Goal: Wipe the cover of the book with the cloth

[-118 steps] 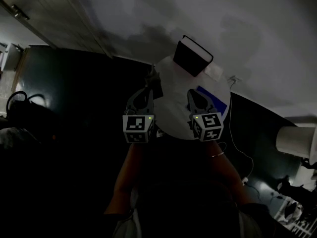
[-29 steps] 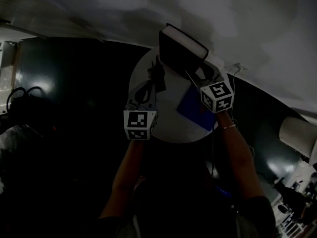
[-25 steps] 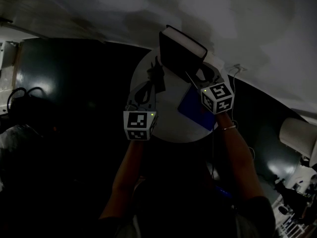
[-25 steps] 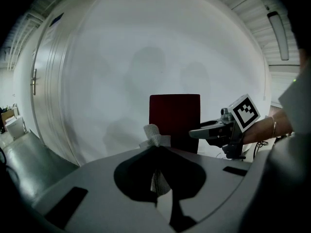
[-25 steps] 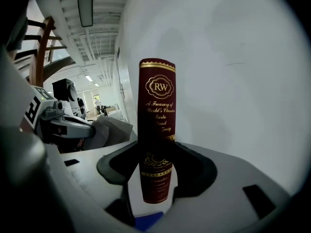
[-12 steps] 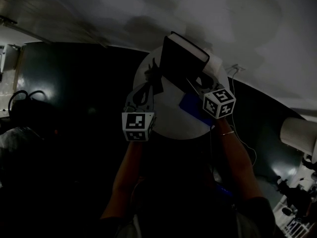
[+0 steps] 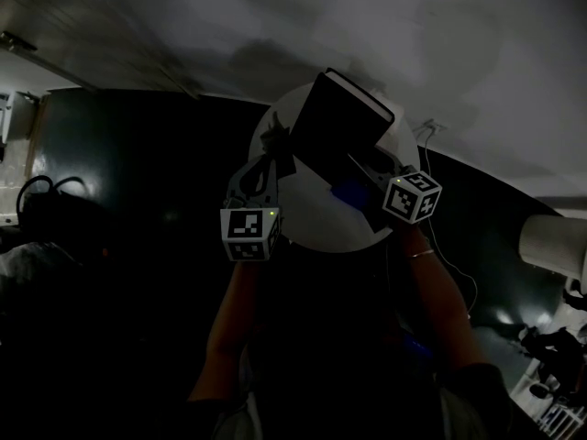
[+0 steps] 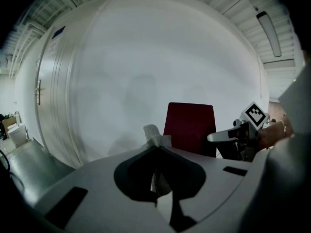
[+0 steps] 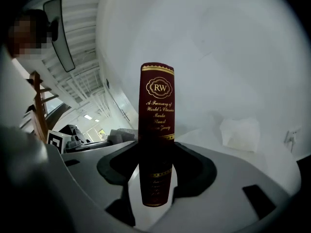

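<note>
Over table (image 7: 307,216) edge, book (image 7: 339,122) in right claw (image 9: 155,176)

Book (image 9: 156,130) dark red w/ gold lettering; cloth (image 8: 156,136) pale grey; table (image 7: 309,216) white.

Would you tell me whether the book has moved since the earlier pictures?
Yes. The book, clamped in the right tool, has come from the round table's far rim toward its middle.

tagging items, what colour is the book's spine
The book has a dark red spine with gold lettering and bands, best seen in the right gripper view.
</note>
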